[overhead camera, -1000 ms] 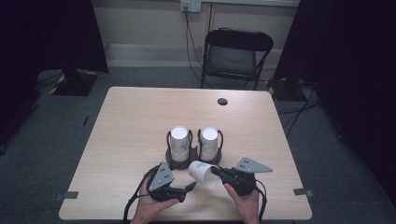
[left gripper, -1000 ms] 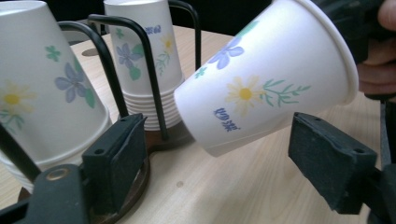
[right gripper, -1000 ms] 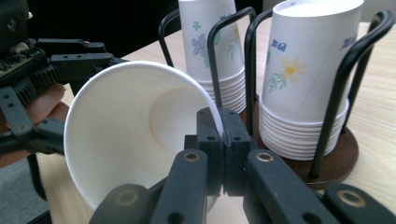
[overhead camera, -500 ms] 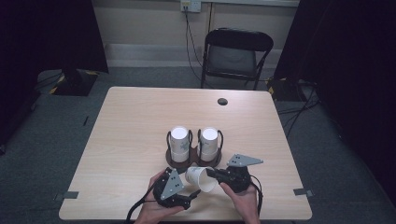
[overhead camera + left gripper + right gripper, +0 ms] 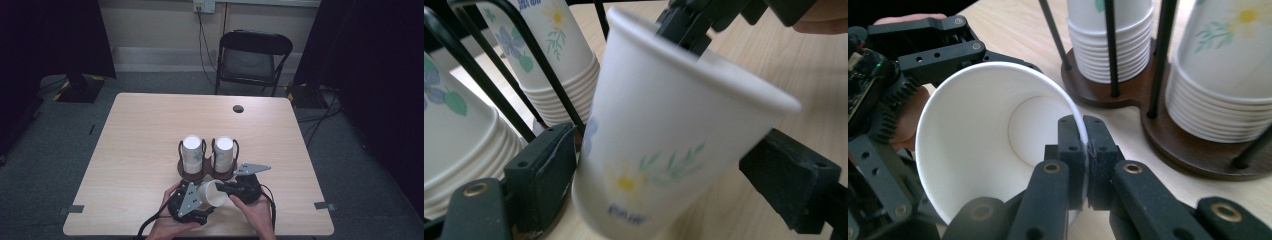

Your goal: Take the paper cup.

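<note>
Paper cup (image 5: pixel 212 194), white with a printed yellow daisy and green leaves, lies tilted between the two grippers, just in front of the dark wooden double cup holder (image 5: pixel 207 171). That holder is the landmark: black wire uprights rise from its figure-eight base, and each ring holds an upside-down stack of matching flowered cups (image 5: pixel 192 152), smooth-walled with tightly nested rolled rims.

Judging by the layout, one cup is already off a stack and is being handed over or separated; setting it down remains.

Right gripper (image 5: pixel 1083 150), on the holder's near right side, is clenched on the cup's thin rim, one pad inside and one outside. Left gripper (image 5: pixel 674 170), near left of the holder, has just been spreading its jaws; the cup's body sits between them, the left pad (image 5: pixel 541 170) against the wall, the other standing clear, so it looks released.
</note>
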### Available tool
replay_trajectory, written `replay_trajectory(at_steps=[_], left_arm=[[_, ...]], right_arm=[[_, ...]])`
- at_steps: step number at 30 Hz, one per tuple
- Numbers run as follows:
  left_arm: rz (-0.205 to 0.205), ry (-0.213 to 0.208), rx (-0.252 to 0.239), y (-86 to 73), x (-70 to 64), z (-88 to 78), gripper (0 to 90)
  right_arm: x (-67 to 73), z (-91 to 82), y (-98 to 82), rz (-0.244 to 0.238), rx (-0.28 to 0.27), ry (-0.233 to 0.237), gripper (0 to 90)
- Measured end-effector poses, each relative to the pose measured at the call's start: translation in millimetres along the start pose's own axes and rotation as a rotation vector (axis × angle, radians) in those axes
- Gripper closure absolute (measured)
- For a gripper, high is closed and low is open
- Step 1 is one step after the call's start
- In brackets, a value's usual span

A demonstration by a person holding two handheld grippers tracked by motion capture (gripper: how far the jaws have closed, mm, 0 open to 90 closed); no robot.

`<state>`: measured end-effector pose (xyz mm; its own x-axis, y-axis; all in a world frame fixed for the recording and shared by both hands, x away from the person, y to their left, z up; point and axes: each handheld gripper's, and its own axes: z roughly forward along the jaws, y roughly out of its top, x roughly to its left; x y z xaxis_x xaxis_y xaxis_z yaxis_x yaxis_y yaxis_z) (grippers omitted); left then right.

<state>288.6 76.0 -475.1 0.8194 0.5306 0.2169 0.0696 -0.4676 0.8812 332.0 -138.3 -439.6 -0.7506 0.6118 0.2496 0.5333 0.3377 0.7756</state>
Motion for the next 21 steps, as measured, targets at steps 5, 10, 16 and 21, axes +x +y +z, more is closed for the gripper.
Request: replay_trajectory(at_steps=[5,10,16,21], left_arm=[[0.025,0.003,-0.001,1.5,-1.4,-0.1,16.6],[0.046,0.013,-0.007,2.8,-3.3,0.8,18.7],[0.083,0.007,0.001,3.7,-5.4,2.2,19.8],[0.077,0.026,-0.009,3.0,-8.0,0.6,19.4]], right_arm=[[0.8,5.1,2.0,0.016,0.028,0.012,87.2],[0.0,6.9,5.5,0.046,0.061,0.003,87.2],[1.2,12.7,8.1,0.052,0.108,0.015,87.1],[4.1,17.8,10.3,0.053,0.126,0.036,86.8]])
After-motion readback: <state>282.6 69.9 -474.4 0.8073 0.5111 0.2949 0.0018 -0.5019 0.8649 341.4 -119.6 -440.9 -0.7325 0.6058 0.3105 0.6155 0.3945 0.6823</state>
